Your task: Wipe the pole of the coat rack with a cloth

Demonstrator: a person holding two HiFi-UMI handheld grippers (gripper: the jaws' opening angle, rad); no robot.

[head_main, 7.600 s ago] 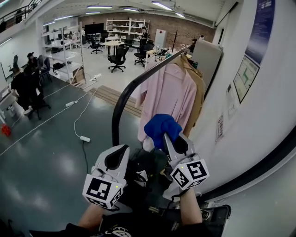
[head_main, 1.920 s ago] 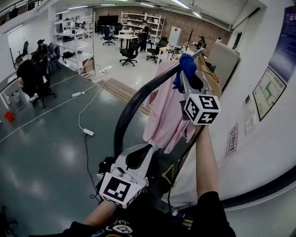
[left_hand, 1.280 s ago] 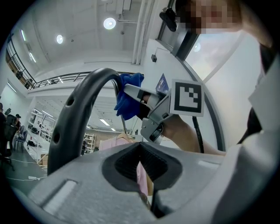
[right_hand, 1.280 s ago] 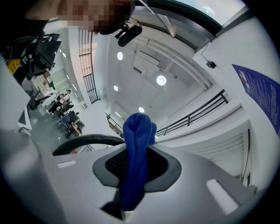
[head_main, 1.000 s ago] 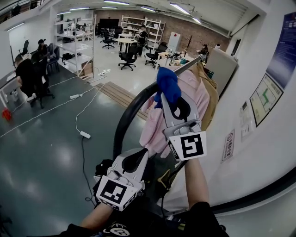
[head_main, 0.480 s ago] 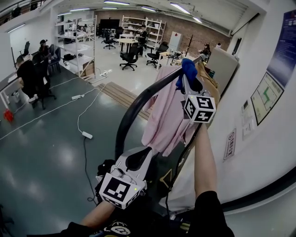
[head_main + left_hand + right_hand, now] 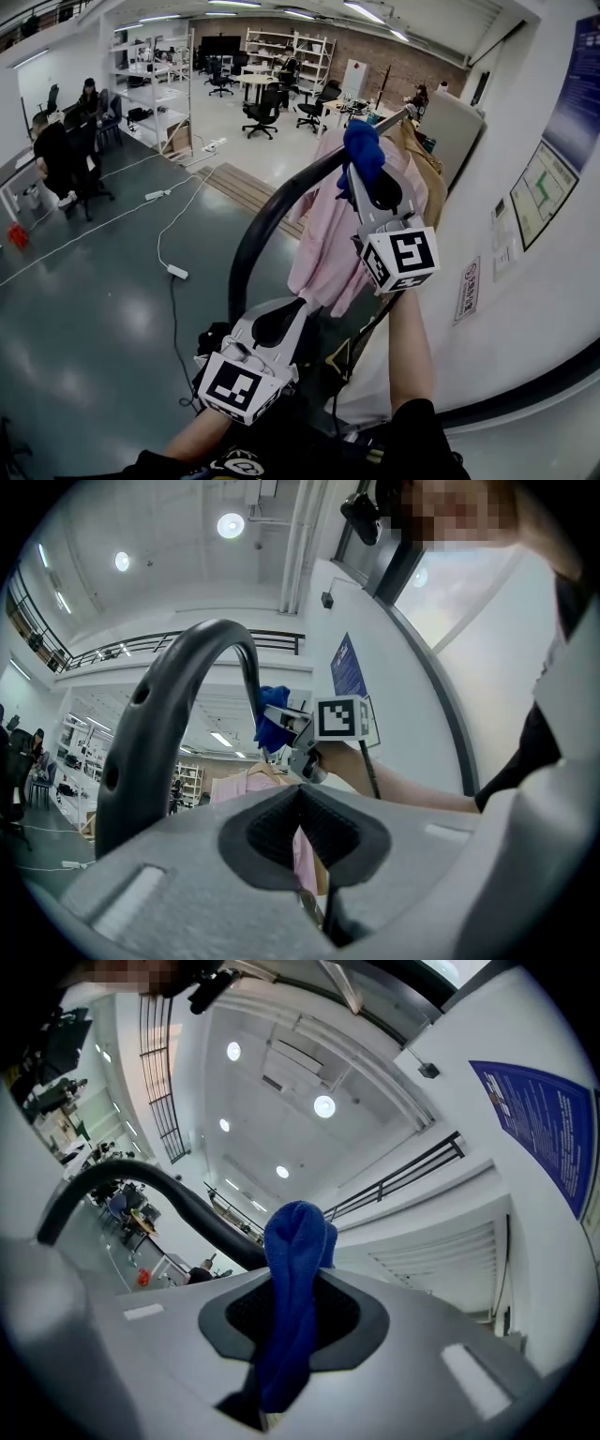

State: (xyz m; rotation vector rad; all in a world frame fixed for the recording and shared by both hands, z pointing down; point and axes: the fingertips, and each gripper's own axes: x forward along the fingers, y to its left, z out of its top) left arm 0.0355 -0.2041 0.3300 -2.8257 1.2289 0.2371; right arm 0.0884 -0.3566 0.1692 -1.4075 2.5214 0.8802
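Observation:
The coat rack's black pole (image 7: 265, 217) rises from below me and curves away to the upper right. A blue cloth (image 7: 362, 150) rests against the pole's sloping upper stretch, and my right gripper (image 7: 367, 183) is shut on it. In the right gripper view the blue cloth (image 7: 293, 1288) sticks up between the jaws, with the pole (image 7: 164, 1194) just behind it. My left gripper (image 7: 279, 317) hangs low beside the pole's upright part, shut and empty. In the left gripper view its pads meet, and the pole (image 7: 155, 738) and the cloth (image 7: 272, 726) show beyond them.
A pink shirt (image 7: 330, 234) and a tan coat (image 7: 424, 183) hang from the pole under my right arm. A white wall (image 7: 525, 281) with posters stands close on the right. A power strip and cable (image 7: 175, 272) lie on the floor at left. Shelves, chairs and seated people are farther off.
Over the last seconds the right gripper has slid the cloth up and down along the pole. Since half a second ago it has come back down towards me. The left gripper stays put.

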